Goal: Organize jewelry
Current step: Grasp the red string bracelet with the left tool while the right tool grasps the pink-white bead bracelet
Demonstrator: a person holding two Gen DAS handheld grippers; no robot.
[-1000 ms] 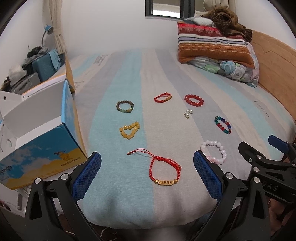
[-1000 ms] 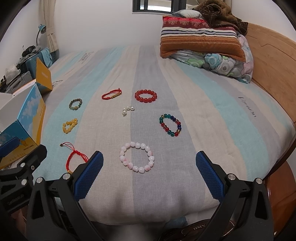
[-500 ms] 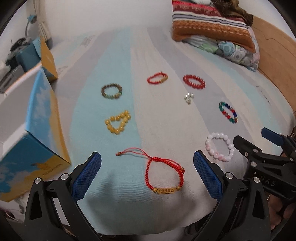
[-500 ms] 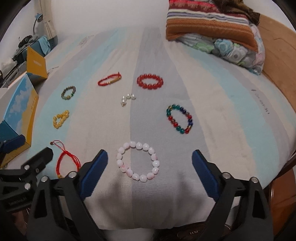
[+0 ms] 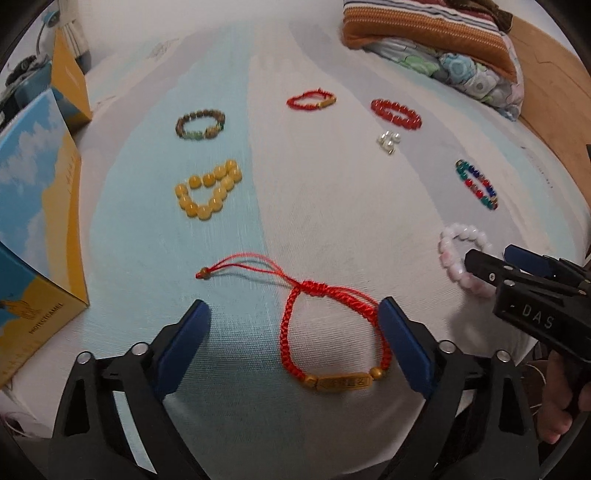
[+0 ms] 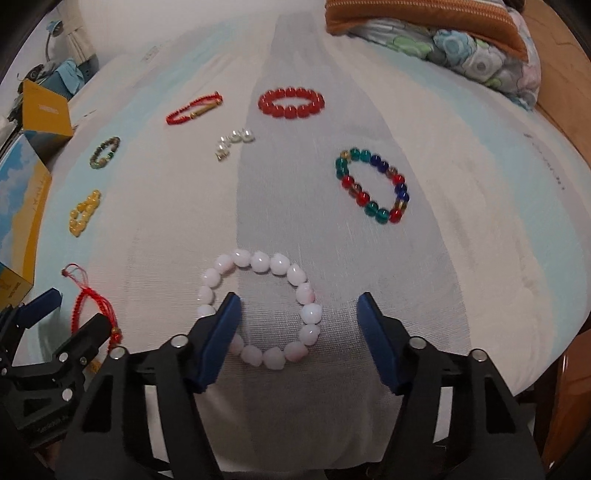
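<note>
Several bracelets lie spread on a striped bed sheet. My left gripper [image 5: 293,345] is open, its jaws either side of a red cord bracelet with a gold bar [image 5: 328,336]. My right gripper [image 6: 297,341] is open over a pale pink bead bracelet [image 6: 258,310], with the left jaw across its near-left beads. Farther off lie a yellow bead bracelet [image 5: 208,194], a brown-green one [image 5: 200,123], a short red cord one [image 5: 311,99], a red bead one [image 6: 291,102], a multicoloured one [image 6: 373,184] and small pearls [image 6: 234,142].
A blue-and-yellow cardboard box [image 5: 33,221] stands at the left edge of the bed. Pillows [image 5: 436,33] are stacked at the far right by a wooden headboard [image 5: 554,85]. The bed's near edge runs just under both grippers.
Both grippers have moved forward and down toward the sheet. The red cord bracelet now lies between the left jaws and the pink bracelet under the right jaws, which have narrowed somewhat.
</note>
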